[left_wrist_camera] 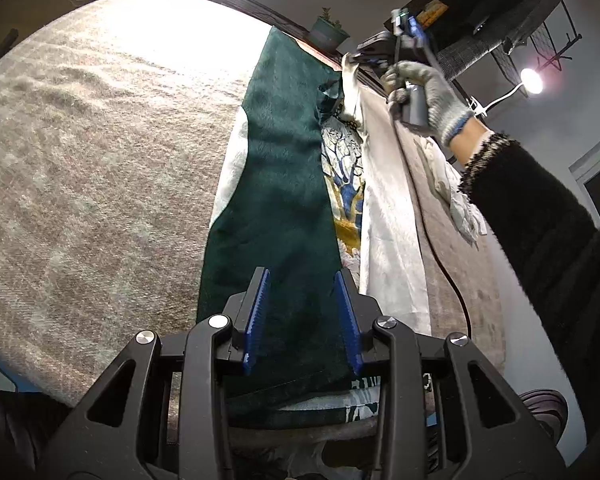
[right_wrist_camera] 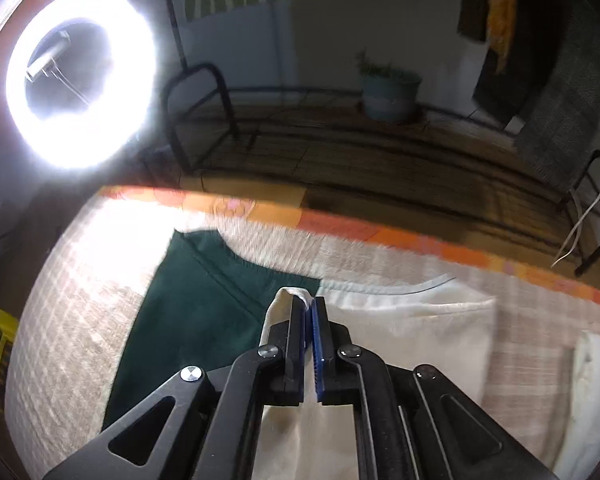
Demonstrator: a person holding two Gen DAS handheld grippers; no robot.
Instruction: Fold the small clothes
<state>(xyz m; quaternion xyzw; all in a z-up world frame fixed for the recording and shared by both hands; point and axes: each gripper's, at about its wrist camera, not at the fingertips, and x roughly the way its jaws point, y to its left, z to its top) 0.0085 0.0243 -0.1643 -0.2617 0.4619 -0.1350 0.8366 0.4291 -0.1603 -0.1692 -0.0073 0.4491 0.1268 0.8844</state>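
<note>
- Garment [left_wrist_camera: 276, 184]: dark green on one face, cream with a blue and gold tree print [left_wrist_camera: 346, 176] on the other; lies lengthwise on a beige woven blanket [left_wrist_camera: 100, 168].
- Left gripper [left_wrist_camera: 302, 288]: blue pads apart, positioned over the green near end; no fabric clamped between them that can be seen.
- Right gripper [right_wrist_camera: 310, 307]: jaws together, clamped on a cream fabric edge [right_wrist_camera: 290, 294] at the far end of the garment.
- Right hand [left_wrist_camera: 428, 92]: grey knit glove, black fuzzy sleeve [left_wrist_camera: 532, 200], gripping the tool handle.
- Surroundings: ring light [right_wrist_camera: 80, 80], potted plant [right_wrist_camera: 388, 88], orange patterned border [right_wrist_camera: 340, 224] at the blanket's far edge.
- Writing: no legible brand, label or text.
</note>
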